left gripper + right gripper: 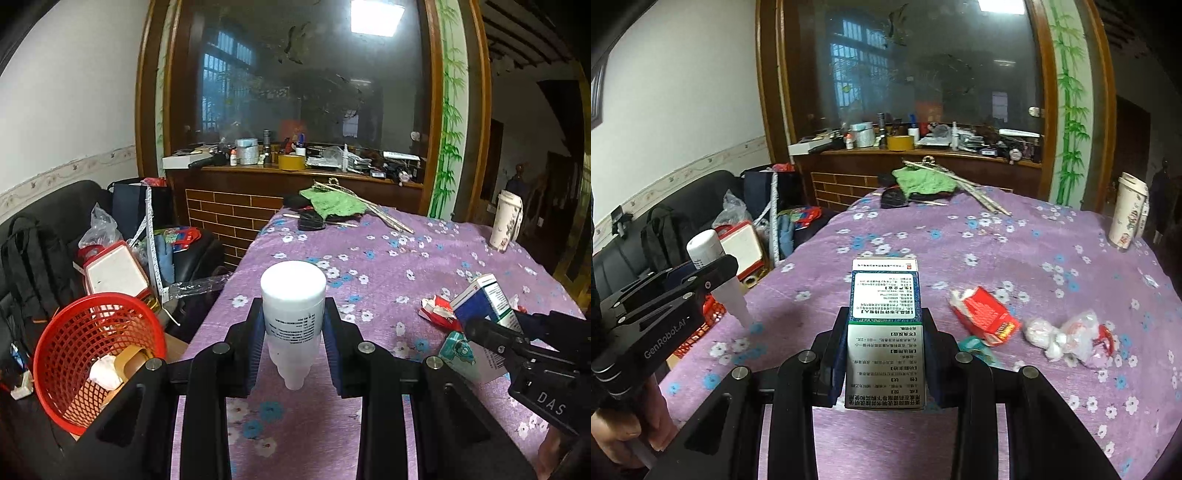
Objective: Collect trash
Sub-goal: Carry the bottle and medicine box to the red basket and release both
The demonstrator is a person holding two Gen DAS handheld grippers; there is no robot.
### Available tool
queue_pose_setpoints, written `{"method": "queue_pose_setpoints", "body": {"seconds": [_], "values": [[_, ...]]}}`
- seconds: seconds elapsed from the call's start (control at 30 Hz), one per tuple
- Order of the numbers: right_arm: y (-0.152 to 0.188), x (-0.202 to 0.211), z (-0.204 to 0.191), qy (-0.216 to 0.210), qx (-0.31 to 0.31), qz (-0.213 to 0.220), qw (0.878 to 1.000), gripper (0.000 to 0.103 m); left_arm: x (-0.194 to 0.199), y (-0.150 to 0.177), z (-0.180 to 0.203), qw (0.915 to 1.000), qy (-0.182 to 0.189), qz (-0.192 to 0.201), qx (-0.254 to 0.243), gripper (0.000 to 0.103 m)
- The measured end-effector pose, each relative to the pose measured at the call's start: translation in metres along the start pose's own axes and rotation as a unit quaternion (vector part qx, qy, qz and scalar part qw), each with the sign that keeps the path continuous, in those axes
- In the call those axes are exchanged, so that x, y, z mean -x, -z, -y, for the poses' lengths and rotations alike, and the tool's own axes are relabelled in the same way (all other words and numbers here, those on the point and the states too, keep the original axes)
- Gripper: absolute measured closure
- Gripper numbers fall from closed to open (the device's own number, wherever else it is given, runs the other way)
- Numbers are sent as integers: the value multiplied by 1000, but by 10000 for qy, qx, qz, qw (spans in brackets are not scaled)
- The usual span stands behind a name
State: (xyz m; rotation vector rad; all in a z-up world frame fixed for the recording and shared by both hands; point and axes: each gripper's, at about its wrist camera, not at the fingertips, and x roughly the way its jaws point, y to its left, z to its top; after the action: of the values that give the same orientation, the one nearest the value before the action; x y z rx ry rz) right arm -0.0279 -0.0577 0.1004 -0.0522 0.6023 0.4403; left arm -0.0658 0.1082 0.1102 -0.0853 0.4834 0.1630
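left fingers (294, 332) tight on upturned white bottle (293, 295), right fingers (884, 354) on medicine box (884, 325), both angled downward

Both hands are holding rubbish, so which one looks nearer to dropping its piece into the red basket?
Probably the left gripper: its white bottle is beside the red basket, left of the table.

The room is dim, lit mostly by a square ceiling light (376, 16) glaring at the top of the frame, mirrored in the dark glass panel (306, 81). The fisheye bends walls and frame posts near the edges, and the corners go black. Crumpled wrappers (1067, 336) at right look slightly smeared; the foreground stays sharp.
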Motion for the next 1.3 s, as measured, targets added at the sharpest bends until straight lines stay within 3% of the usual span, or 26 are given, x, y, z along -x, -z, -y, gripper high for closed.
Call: {"method": "queue_pose_setpoints", "body": {"seconds": [0.17,0.57,0.73,0.8,0.93,0.97,1.0,1.07,1.17,1.3], "values": [[-12,-10,-30,-334,70,-172,9993,65,7,-3,-40,9995,-13,-107,313,74],[-40,-50,-164,-1276,881,-448,9869,64,37,1,-187,9885,-972,67,1157,74],[-53,-68,-213,-1599,1005,-587,9803,64,36,11,-242,9828,-1161,-158,1429,74],[-54,-80,-230,-1692,1029,-692,9778,64,30,17,-257,9818,-1081,-326,1528,74],[-52,-110,-255,-1717,988,-944,9756,64,8,23,-270,9809,-988,-552,1583,73],[-50,-119,-258,-1782,955,-1000,9742,58,5,25,-271,9808,-932,-632,1591,66],[-50,-122,-259,-1845,943,-1028,9729,52,3,26,-273,9796,-942,-680,1642,50],[-49,-125,-258,-1813,903,-1024,9739,35,6,26,-273,9787,-1035,-524,1697,35],[-50,-115,-245,-1880,820,-844,9751,35,9,22,-268,9800,-1106,-421,1599,35],[-56,-95,-208,-1813,512,-615,9802,35,12,12,-247,9842,-882,-396,1482,35]]}}
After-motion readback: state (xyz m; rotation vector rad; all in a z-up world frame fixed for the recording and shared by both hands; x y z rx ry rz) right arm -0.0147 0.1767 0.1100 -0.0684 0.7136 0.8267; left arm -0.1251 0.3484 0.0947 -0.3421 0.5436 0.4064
